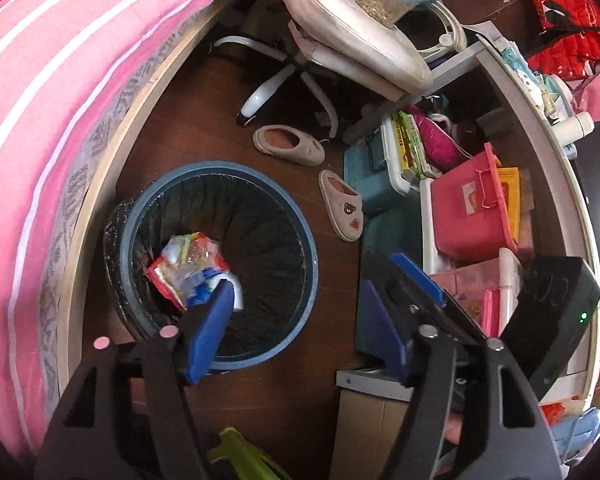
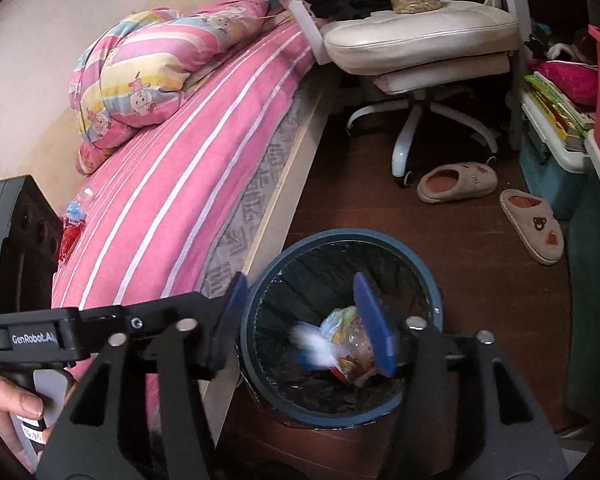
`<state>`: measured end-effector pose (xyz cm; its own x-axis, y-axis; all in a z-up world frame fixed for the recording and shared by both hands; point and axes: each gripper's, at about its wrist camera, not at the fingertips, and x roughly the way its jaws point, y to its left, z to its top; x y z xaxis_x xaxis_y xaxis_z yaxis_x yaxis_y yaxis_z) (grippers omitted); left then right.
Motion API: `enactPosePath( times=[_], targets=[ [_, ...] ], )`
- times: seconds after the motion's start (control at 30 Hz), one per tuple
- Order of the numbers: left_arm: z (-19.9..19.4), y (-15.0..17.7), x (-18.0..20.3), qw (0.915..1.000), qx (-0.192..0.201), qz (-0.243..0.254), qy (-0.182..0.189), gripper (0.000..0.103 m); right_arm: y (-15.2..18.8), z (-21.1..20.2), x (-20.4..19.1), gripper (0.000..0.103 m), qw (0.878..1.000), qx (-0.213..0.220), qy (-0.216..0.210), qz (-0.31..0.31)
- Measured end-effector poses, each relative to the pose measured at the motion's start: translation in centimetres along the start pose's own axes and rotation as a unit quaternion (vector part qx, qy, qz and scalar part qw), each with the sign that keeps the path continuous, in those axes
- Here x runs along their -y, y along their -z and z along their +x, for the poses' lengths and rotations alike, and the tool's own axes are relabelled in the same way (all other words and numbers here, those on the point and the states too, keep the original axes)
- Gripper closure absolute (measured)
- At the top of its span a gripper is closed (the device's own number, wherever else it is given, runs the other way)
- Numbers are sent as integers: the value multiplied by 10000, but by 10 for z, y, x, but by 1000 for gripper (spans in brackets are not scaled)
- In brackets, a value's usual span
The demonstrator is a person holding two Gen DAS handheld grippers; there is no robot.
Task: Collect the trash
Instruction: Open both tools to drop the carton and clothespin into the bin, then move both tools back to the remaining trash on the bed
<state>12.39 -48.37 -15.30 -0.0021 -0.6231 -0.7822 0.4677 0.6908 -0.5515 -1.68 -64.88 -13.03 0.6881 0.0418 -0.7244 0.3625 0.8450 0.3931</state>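
Beside the bed (image 2: 172, 184), blurred wrappers (image 2: 348, 344) seemingly drop into the bin (image 2: 420, 276); both jaws parted, empty.

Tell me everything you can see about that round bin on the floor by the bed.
The bin is round, with a blue-grey plastic rim and a crinkled black liner folded over its edge. It stands upright and open on the dark wooden floor, close against the bed frame. Inside are crumpled colourful wrappers, with something white blurred beside them in the right view. Both grippers hover open above its mouth; neither seems to touch it.
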Motion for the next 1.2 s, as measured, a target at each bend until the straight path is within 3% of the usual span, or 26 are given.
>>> enactPosePath(
  times=[0.07,0.27,0.37,0.5,0.7,0.87,1.0,1.2],
  targets=[
    [-3,1,1,10000,24,-15,20,37,0,-5,1,34,10000,59,38,38],
    [-31,8,-10,9984,350,-370,230,35,-4,-25,-20,23,9991,343,48,-237],
    [-54,15,-13,9961,651,-509,307,33,-7,-37,-35,16,9976,555,-4,-423],
    [-94,26,-17,9899,1196,-612,443,31,-9,-54,-72,14,9930,778,-99,-884],
    [-169,44,-34,9677,2182,-877,908,27,-10,-73,-129,9,9854,991,-416,-1319],
    [-236,60,-60,9476,2814,-1099,1039,22,-5,-92,-194,5,9706,1317,-652,-1907],
    [-294,73,-89,9297,3319,-1268,974,18,0,-97,-252,5,9590,1429,-863,-2291],
    [-349,100,-138,9073,3796,-1646,746,15,12,-87,-324,5,9502,1448,-1109,-2528]
  ],
)
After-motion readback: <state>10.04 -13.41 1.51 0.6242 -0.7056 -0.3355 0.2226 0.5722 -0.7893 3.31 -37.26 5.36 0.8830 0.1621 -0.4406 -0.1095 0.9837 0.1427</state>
